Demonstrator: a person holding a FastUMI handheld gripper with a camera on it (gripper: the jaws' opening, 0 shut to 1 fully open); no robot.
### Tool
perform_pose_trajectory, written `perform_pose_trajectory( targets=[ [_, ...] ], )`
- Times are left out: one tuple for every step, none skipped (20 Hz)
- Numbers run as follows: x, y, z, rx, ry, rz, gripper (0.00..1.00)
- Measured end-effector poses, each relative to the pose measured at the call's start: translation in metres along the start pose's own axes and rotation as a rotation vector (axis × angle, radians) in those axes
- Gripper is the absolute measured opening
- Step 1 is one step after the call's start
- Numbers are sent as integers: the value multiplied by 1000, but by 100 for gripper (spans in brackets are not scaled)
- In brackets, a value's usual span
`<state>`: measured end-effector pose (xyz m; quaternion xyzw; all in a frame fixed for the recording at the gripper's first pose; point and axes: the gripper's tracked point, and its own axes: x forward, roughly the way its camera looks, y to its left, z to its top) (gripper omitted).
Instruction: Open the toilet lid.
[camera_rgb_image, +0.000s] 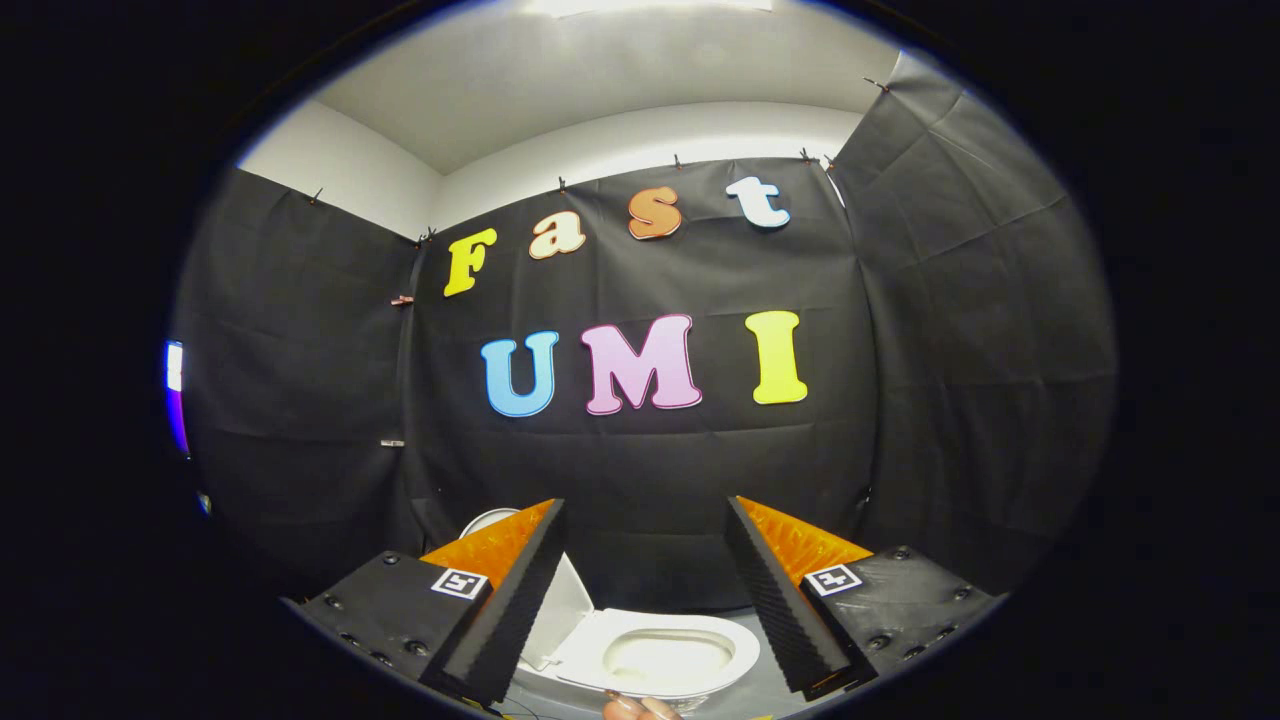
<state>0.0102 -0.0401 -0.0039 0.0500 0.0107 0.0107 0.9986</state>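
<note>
**Lid up, gripper held clear above the bowl**

Nearest the camera, the gripper (645, 590) was held with its fingers spread wide and nothing between them; neither finger touched anything. At the very near edge, between the fingers and low down, part of a hand (640, 708) showed, too little of it to say what it was doing.

Just beyond and below the fingers sat the toilet (590, 690), its seat (655, 655) lying flat around the open bowl. The lid (560, 610) stood raised on the left side of the seat, tilted up and partly hidden behind the left finger; its top edge rose above that finger. How far back it leaned could not be told.

Farther off hung the booth's black cloth wall (640, 470), with a pale ceiling (600, 80) above it.

Judged from this, the lid was already open and the task looked all but done. To finish well, the gripper should be drawn away gently, keeping the left finger clear of the lid so it would not be knocked down. If the lid had not reached its rest, a light push on its near face would settle it.
</note>
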Motion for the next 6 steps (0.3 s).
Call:
perform_pose_trajectory(
  targets=[
    [0, 0, 1, 0, -1, 0, 99],
    [1, 0, 0, 1, -1, 0, 99],
    [0, 0, 0, 1, -1, 0, 99],
    [0, -1, 0, 1, -1, -2, 99],
    [0, -1, -1, 1, 0, -3, 99],
    [0, -1, -1, 1, 0, -3, 99]
  ],
)
